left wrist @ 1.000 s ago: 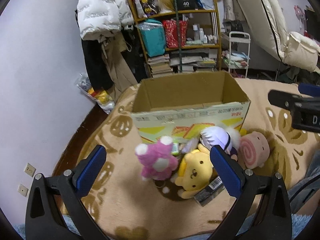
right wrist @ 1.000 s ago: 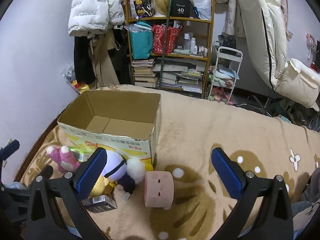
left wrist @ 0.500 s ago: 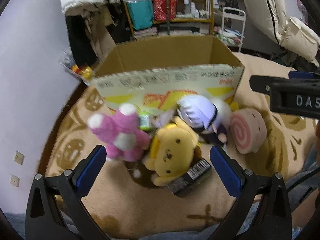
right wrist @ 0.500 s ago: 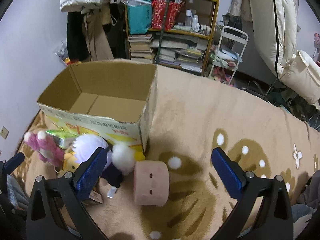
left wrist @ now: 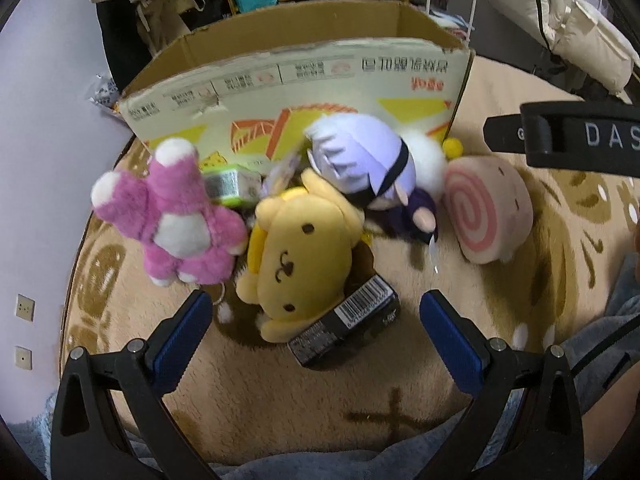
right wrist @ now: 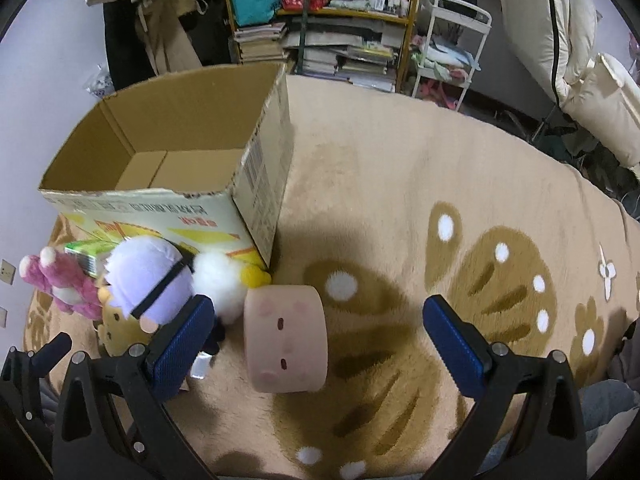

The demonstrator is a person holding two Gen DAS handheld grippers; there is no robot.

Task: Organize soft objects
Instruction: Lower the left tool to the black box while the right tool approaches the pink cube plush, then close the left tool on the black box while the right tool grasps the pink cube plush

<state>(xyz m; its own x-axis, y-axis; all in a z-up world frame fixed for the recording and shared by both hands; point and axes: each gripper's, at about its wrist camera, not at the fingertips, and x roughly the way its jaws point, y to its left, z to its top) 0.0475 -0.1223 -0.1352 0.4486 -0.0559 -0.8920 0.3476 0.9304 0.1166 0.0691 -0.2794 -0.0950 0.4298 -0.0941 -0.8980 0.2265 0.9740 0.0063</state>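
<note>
An open cardboard box (left wrist: pixel 304 80) (right wrist: pixel 256 160) stands empty on the beige blanket. In front of it lie a pink plush bear (left wrist: pixel 176 216) (right wrist: pixel 60 280), a yellow plush dog (left wrist: pixel 300 248), a lavender-haired doll (left wrist: pixel 364 160) (right wrist: pixel 148 276) and a pink swirl-roll plush (left wrist: pixel 488 208) (right wrist: pixel 286 340). My left gripper (left wrist: pixel 316 332) is open, just above the yellow dog. My right gripper (right wrist: pixel 316 340) is open, with the roll plush between its fingers but untouched.
A black barcoded box (left wrist: pixel 344 328) lies under the yellow dog, and a green carton (left wrist: pixel 230 184) leans by the cardboard box. A cluttered shelf (right wrist: pixel 320 20), a white trolley (right wrist: pixel 452 40) and hanging coats (right wrist: pixel 132 8) stand behind the bed. The blanket (right wrist: pixel 440 200) stretches right.
Both grippers have moved forward and down toward the toys. The yellow dog and the roll plush now loom larger between the fingers. Nothing was grasped.
</note>
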